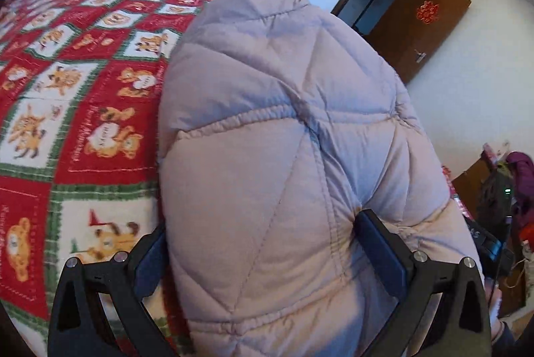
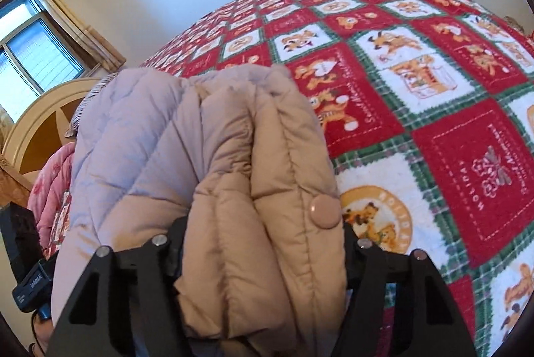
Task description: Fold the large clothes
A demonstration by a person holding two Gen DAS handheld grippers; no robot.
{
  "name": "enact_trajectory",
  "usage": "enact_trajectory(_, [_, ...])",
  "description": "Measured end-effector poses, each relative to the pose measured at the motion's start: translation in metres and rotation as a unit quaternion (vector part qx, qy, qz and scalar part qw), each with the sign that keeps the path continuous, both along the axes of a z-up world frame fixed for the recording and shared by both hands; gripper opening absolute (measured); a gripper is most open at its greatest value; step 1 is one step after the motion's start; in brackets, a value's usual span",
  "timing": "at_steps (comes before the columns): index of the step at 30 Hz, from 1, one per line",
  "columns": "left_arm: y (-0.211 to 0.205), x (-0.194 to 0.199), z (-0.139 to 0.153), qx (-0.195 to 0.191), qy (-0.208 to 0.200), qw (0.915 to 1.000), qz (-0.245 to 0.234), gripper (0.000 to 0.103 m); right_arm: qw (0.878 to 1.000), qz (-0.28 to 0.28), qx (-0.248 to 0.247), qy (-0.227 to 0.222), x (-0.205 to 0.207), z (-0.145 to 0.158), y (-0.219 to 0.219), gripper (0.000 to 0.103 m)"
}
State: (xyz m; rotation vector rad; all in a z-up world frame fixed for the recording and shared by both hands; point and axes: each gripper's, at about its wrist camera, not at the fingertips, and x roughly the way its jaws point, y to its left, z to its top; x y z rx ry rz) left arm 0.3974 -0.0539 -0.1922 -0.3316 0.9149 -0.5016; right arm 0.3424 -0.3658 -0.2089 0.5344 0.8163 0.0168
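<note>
Quilted lilac puffer jacket [image 1: 287,136] bunched and lifted over the bed [image 1: 66,90], clamped thick between both left tongs [image 1: 263,253] and right tongs [image 2: 263,243], so seemingly mid-fold with flattening and final folds left; no containers visible to fill.

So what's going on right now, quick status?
Left gripper shut on puffy jacket. Right gripper clamps its bunched edge too. Jacket held over the bedspread. Nothing blocking.
</note>
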Motion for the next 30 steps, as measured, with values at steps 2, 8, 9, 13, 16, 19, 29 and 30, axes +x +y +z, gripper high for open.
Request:
enact_trajectory(2, [-0.006,-0.003,0.004,0.003,-0.007,0.9999,-0.009,0.095,1.000,0.012,0.016,-0.003,0.004,-0.003,-0.002,0.059])
enact_trajectory(8, [-0.016,-0.035,0.054,0.046,-0.075,0.9958,-0.022,0.043,0.997,0.034,0.045,-0.050,-0.012,0.013,0.005,0.024])
enact_trajectory(9, [-0.015,-0.045,0.068,0.056,-0.094,0.9937,-0.023,0.042,0.996,0.033,0.051,-0.061,-0.017,0.019,0.007,0.023])
enact_trajectory(13, [0.005,-0.077,0.111,0.068,-0.145,0.9871,-0.011,0.041,0.993,0.043,0.042,-0.103,-0.038,0.052,0.025,0.023])
enact_trajectory(16, [0.032,-0.094,0.136,0.063,-0.162,0.9847,0.008,0.041,0.989,0.061,0.044,-0.128,-0.048,0.079,0.045,0.022])
enact_trajectory(19, [0.060,-0.108,0.157,0.076,-0.182,0.9799,0.026,0.041,0.984,0.086,0.046,-0.148,-0.052,0.099,0.072,0.022])
enact_trajectory(29, [0.155,-0.129,0.163,0.092,-0.174,0.9766,0.086,0.041,0.971,0.166,0.057,-0.160,-0.046,0.115,0.150,0.022])
enact_trajectory(30, [0.163,-0.130,0.161,0.096,-0.173,0.9758,0.093,0.041,0.970,0.174,0.055,-0.159,-0.044,0.117,0.159,0.022])
